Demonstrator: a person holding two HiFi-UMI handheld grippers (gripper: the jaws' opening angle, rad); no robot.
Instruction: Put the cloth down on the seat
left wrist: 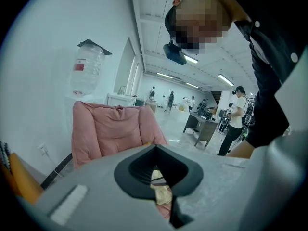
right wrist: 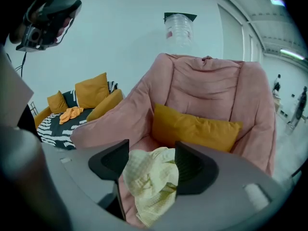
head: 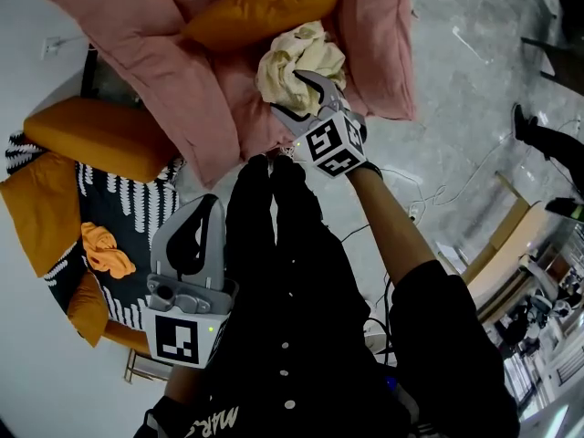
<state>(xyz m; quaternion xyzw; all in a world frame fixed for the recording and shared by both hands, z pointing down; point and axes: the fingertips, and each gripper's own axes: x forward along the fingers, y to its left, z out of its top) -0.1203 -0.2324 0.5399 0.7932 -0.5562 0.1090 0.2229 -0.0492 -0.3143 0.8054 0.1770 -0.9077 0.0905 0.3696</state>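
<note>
A crumpled pale yellow cloth lies on the seat of the pink padded chair, just in front of an orange cushion. My right gripper is at the cloth with its jaws spread wide. In the right gripper view the cloth bulges between the two black pads, which do not squeeze it. My left gripper hangs low at my left side, away from the chair, shut and empty. The left gripper view shows the chair beyond it, and a bit of the cloth through a slit.
A black-and-white striped sofa with orange cushions and an orange rag stands left of the chair. Cables trail over the grey floor to the right. People and a desk are far behind.
</note>
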